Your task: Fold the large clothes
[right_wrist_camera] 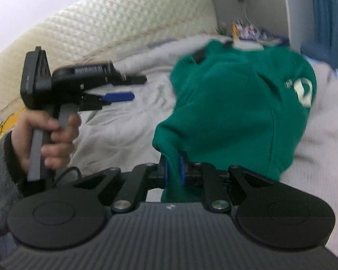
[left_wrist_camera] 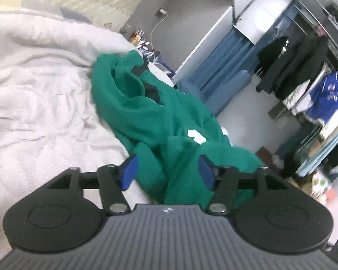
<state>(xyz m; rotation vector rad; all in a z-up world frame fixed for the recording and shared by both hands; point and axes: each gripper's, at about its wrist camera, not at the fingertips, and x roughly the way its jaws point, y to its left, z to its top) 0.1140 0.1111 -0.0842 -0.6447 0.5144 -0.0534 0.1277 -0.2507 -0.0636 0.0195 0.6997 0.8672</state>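
the right gripper's fingers (right_wrist_camera: 182, 168) are pinching a fold of the green sweatshirt (right_wrist_camera: 236, 108), which is lying bunched on the white bedding (right_wrist_camera: 124, 121), far right of the empty, open left gripper (left_wrist_camera: 167, 172). held by one hand only, the garment is likely to twist and crumple.

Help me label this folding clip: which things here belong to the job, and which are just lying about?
Part of the job:
- green sweatshirt
- right gripper, shut on it
- left gripper, open
- white bedspread it lies on

Just lying about:
- clothes rack
- cluttered bedside items
- blue curtain
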